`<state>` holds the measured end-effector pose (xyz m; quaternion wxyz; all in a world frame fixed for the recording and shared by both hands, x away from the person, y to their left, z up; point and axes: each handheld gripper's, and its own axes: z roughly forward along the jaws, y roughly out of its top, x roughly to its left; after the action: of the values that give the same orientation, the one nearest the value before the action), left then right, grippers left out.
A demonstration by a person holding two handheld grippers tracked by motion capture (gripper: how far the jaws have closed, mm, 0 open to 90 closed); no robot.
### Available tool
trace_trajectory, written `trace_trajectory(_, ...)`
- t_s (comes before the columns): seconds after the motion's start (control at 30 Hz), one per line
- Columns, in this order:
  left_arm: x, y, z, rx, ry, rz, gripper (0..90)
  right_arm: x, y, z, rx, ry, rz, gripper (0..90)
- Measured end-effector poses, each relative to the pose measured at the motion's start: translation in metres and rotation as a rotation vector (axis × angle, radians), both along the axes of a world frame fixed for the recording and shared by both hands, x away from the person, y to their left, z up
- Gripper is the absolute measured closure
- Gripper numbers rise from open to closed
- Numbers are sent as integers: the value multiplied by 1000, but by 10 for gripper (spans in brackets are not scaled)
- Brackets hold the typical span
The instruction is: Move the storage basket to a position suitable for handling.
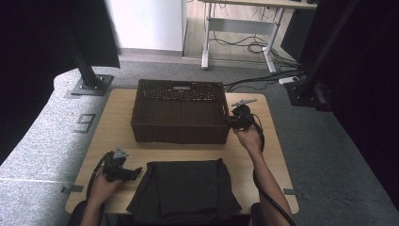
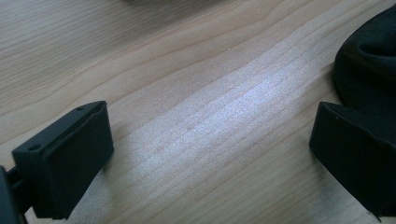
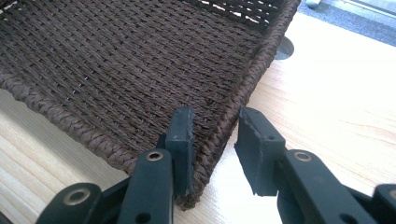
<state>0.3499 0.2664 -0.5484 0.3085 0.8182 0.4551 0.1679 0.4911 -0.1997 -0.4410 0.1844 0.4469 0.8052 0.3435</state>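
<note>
A brown wicker basket (image 1: 179, 110) stands at the back middle of the wooden table (image 1: 115, 125). A folded black cloth (image 1: 183, 190) lies at the front edge. My left gripper (image 1: 135, 173) rests on the table just left of the cloth. It is open wide (image 2: 210, 154) over bare wood, and its right jaw is up against the cloth (image 2: 373, 65). My right gripper (image 1: 234, 121) is at the basket's right rim. Its jaws (image 3: 215, 114) straddle that rim (image 3: 224, 130), one inside the basket and one outside, with narrow gaps still showing.
A small grey tool (image 1: 243, 101) lies on the table behind my right hand. There is a round hole (image 3: 282, 49) in the tabletop beside the basket's corner. Black frame posts (image 1: 87, 70) stand on the floor at both back corners, and a desk with cables is farther back.
</note>
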Motion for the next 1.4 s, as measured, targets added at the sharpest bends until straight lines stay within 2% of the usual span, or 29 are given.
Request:
trace_trajectory(0.47, 0, 0, 0, 0, 0, 0, 0, -21, -15, -2, 15, -14, -14, 664)
trace_trajectory(0.63, 0, 0, 0, 0, 0, 0, 0, -36, -20, -2, 3, -26, -15, 655)
trace_trajectory(0.97, 0, 0, 0, 0, 0, 0, 0, -54, -32, -3, 9, -33, -23, 654)
trace_trajectory(1.4, 0, 0, 0, 0, 0, 1, 0, -73, -37, -4, 11, -43, -22, 650)
